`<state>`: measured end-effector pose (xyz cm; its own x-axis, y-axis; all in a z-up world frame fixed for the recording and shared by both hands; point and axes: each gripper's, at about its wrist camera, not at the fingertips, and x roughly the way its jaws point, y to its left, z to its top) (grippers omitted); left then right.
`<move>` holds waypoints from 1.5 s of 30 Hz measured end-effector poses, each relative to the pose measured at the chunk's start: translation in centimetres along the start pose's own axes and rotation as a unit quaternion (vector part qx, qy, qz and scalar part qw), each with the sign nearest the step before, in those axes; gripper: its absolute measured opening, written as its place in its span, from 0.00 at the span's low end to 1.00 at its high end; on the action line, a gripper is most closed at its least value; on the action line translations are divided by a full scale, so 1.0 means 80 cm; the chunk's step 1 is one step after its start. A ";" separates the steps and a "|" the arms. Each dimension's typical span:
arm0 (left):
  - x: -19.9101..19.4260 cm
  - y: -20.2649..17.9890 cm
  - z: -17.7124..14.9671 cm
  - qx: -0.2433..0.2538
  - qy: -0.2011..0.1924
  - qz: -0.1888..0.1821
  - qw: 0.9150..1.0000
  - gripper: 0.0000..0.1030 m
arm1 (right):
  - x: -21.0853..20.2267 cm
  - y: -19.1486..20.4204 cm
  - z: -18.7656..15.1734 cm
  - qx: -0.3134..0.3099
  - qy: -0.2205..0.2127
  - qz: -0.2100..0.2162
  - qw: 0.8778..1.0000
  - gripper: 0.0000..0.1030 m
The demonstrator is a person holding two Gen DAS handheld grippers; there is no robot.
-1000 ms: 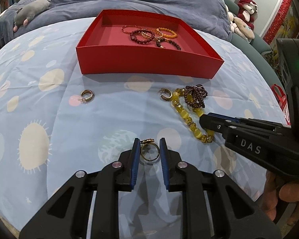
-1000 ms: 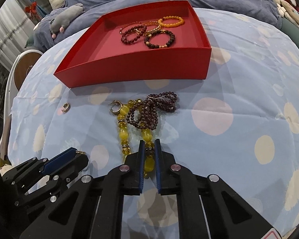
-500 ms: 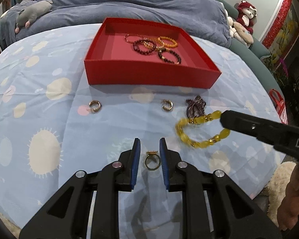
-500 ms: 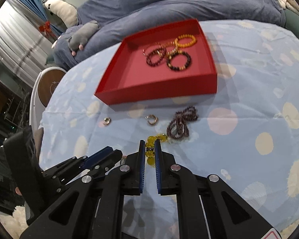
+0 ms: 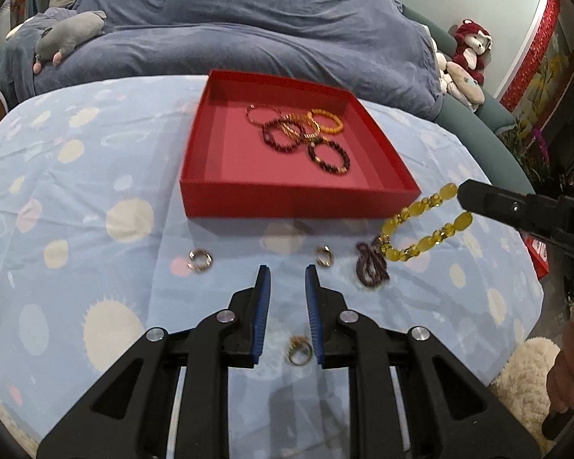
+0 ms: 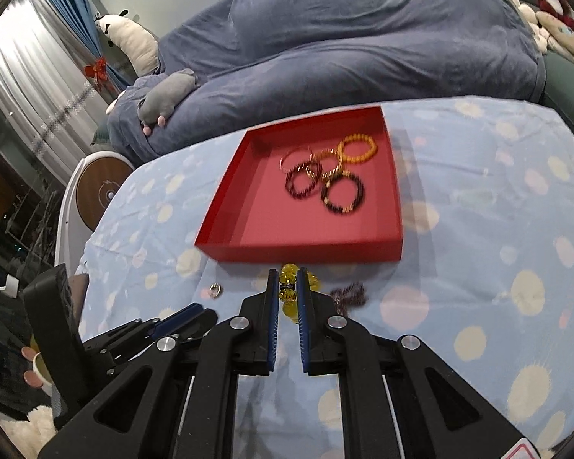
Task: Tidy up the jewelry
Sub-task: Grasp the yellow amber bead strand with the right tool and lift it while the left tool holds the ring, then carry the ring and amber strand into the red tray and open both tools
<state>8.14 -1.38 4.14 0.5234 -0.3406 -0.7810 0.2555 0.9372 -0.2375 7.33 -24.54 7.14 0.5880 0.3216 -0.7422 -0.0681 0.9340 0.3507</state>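
While it hangs in the air from the right gripper (image 6: pixel 287 291), the yellow translucent bead bracelet (image 5: pixel 421 229) droops as an open loop of oval amber-yellow beads with small gold spacers, its lowest beads just above the cloth. That gripper's blue-padded jaws are pressed together on one stretch of beads, which shows between the pads in the right wrist view.

The left gripper (image 5: pixel 286 294) holds nothing; its jaws stand slightly apart. Below and between its fingers, close to its body, a small gold ring (image 5: pixel 299 351) lies on the cloth, and as far as the blur allows, the pads do not touch it.

Ahead of the left gripper's tips lie two small gold hoop earrings, one to the left (image 5: pixel 200 259) and one just right of the tips (image 5: pixel 324 256). A dark purple bead strand (image 5: pixel 371 264) is bunched further right, under the hanging bracelet. Beyond these sits a shallow red square cardboard tray (image 5: pixel 287 199), nothing between it and either gripper. Inside, toward its far right part, rest five bead bracelets (image 5: pixel 298 134) in overlapping rings: orange, gold, thin pink and two dark red-brown.

Everything lies on a light blue cloth with pale dots and suns (image 5: pixel 76 229). Behind the tray a grey-blue duvet (image 5: pixel 248 38) is heaped, with a grey plush toy (image 5: pixel 69 34) to the far left and a red plush monkey (image 5: pixel 470 49) to the far right.
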 end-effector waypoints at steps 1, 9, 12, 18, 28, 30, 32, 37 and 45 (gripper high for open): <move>-0.001 0.002 0.001 -0.001 0.000 -0.002 1.000 0.18 | 0.000 0.000 0.003 0.000 -0.002 0.000 1.000 0.08; 0.006 -0.006 -0.030 0.004 0.026 -0.012 1.000 0.44 | 0.002 -0.007 -0.005 0.010 0.003 -0.008 1.000 0.08; 0.024 -0.013 -0.046 0.018 0.048 -0.002 0.999 0.44 | 0.003 -0.009 -0.013 0.015 0.010 -0.008 1.000 0.08; 0.043 -0.013 -0.060 0.022 0.065 0.006 0.998 0.44 | 0.006 -0.010 -0.024 0.020 0.017 -0.006 1.000 0.08; 0.052 -0.027 -0.062 0.044 0.052 0.012 0.998 0.15 | 0.009 -0.014 -0.027 0.028 0.022 -0.008 0.999 0.08; 0.050 -0.027 -0.065 0.045 0.052 0.008 0.998 0.12 | 0.009 -0.015 -0.027 0.030 0.022 -0.008 0.999 0.08; 0.049 -0.026 -0.066 0.043 0.054 0.005 0.998 0.12 | 0.009 -0.016 -0.028 0.032 0.023 -0.008 0.999 0.08; 0.035 -0.022 -0.058 0.033 0.045 -0.006 0.998 0.12 | 0.009 -0.017 -0.025 0.030 0.020 -0.007 0.999 0.08; 0.002 -0.022 -0.002 0.026 0.015 -0.024 0.999 0.12 | 0.005 -0.004 0.008 0.002 0.001 -0.001 1.000 0.08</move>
<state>7.64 -3.12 4.31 0.4860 -0.3817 -0.7862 0.3214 0.9146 -0.2454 8.12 -24.82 7.10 0.5858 0.3208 -0.7442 -0.0649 0.9340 0.3515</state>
